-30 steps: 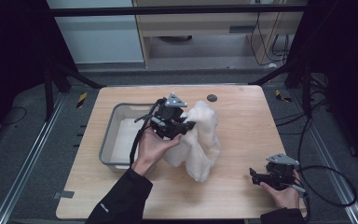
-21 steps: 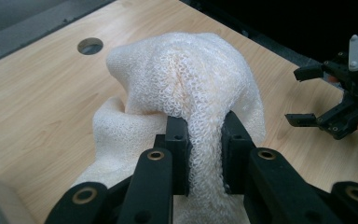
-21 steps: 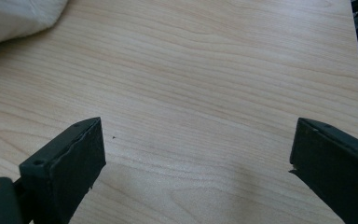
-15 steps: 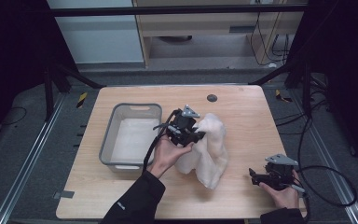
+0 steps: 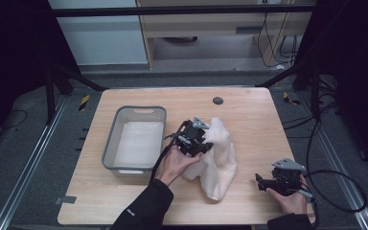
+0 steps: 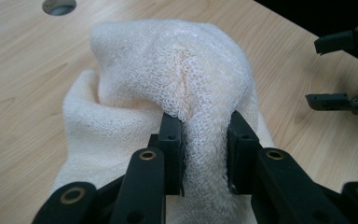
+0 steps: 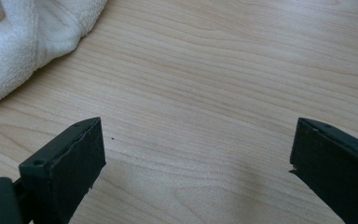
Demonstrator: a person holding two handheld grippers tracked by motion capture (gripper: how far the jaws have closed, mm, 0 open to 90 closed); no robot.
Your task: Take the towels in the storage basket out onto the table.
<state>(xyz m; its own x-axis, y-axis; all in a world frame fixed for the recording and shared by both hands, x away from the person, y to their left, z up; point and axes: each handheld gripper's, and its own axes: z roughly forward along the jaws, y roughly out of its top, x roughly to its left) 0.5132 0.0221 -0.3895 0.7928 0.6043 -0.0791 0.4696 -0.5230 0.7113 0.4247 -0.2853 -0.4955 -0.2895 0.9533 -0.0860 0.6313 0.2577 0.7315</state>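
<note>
The cream towel (image 5: 218, 155) lies bunched in the middle of the table (image 5: 249, 110), just to the right of the grey bin (image 5: 136, 139), with its top fold pinched up between the jaws of the left gripper (image 6: 204, 156). Those jaws have just been opening a little, yet the terry cloth is still squeezed between the pads (image 6: 172, 140), so the grip holds for now. This looks like the setting-down step: the towel has been brought out beside the bin and most of it already rests on the wood. The next move likely calls for letting the fold go fully and lifting clear without dragging loops of cloth along. The right gripper (image 5: 268, 183) rests near the table's front right corner, well apart from the towel, its jaws spread wide over bare wood with nothing between them. Count: one towel, one bin, two grippers.
</note>
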